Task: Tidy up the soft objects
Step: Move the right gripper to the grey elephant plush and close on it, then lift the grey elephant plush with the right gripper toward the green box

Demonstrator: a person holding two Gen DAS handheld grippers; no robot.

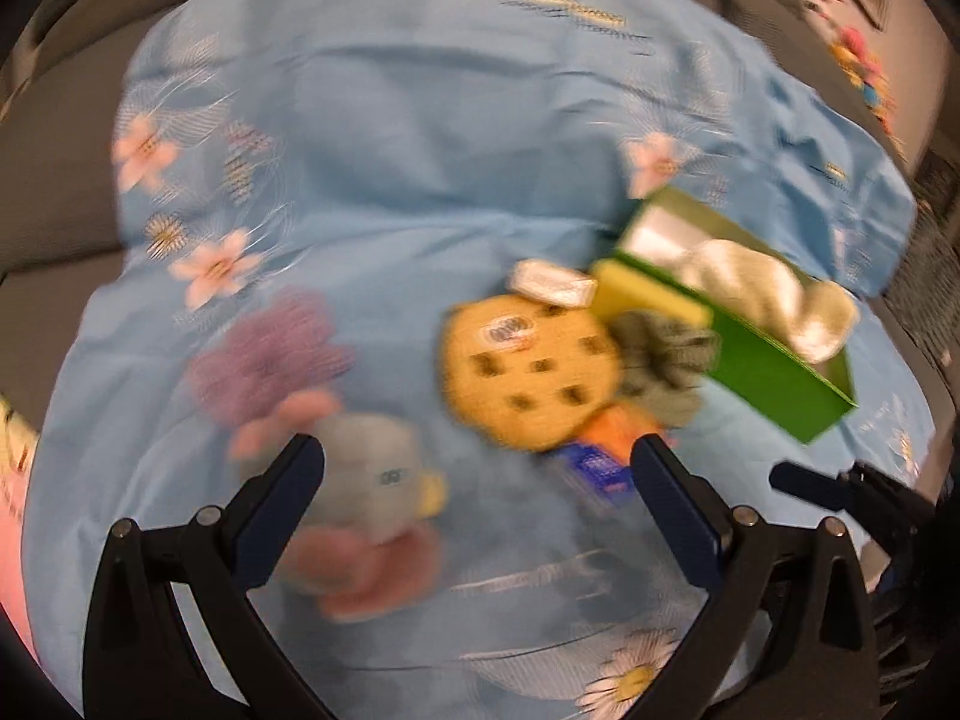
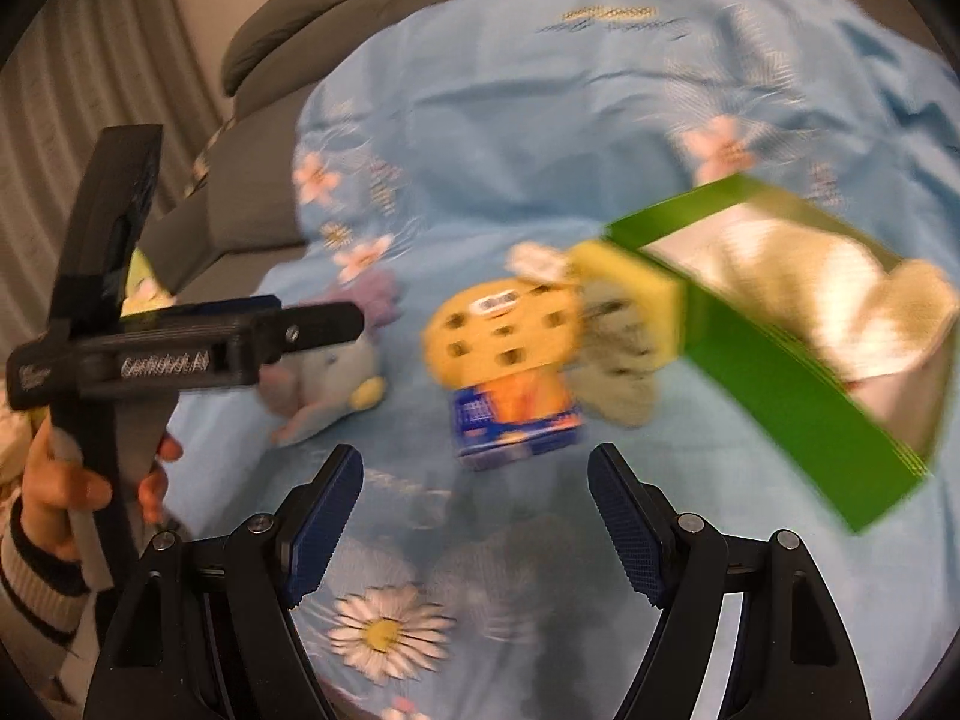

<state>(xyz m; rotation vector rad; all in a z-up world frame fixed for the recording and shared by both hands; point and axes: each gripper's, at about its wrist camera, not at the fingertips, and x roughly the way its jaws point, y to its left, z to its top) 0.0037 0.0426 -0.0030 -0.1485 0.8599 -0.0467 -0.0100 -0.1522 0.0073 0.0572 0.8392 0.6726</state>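
Fingers [image 1: 300, 462] of both grippers apart, empty, over wrinkled blue floral sheet [image 1: 420, 120] beside grey cushions [image 2: 336, 12].

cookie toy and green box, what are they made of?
Cookie toy: looks like plush fabric, matte and fuzzy, with soft rounded edges and sewn-on dark chips. Green box: probably glossy card or thin plastic, going by its flat straight-edged walls and slight sheen. Blur leaves both uncertain.
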